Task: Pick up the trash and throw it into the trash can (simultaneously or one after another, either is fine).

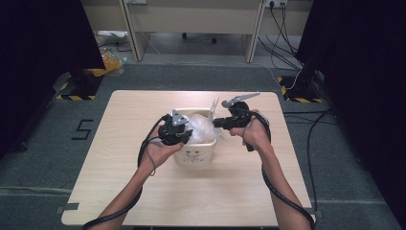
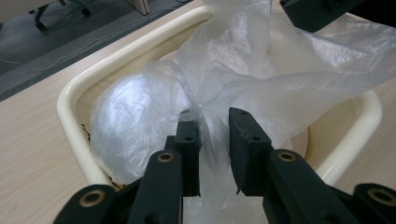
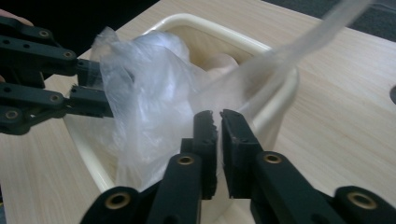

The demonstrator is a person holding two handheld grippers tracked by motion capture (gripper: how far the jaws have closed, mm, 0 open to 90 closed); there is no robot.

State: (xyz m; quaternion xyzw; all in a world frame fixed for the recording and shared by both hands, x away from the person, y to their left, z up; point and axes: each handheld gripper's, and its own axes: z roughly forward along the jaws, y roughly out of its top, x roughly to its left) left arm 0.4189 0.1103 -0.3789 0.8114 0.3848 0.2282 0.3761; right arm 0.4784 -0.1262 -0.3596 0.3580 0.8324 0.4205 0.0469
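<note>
Bag liner (image 2: 224,88) is in the bin (image 2: 70,98) but still bunched: left claw (image 2: 214,122) loosely apart around it, right claw (image 3: 218,120) pinching its edge, rim left to cover.

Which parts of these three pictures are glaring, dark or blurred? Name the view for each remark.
High view: black curtains leave both sides dark. Left gripper view: the plastic bag glares white inside the cream bin. Right gripper view: a stretched strip of bag is smeared by blur.
</note>
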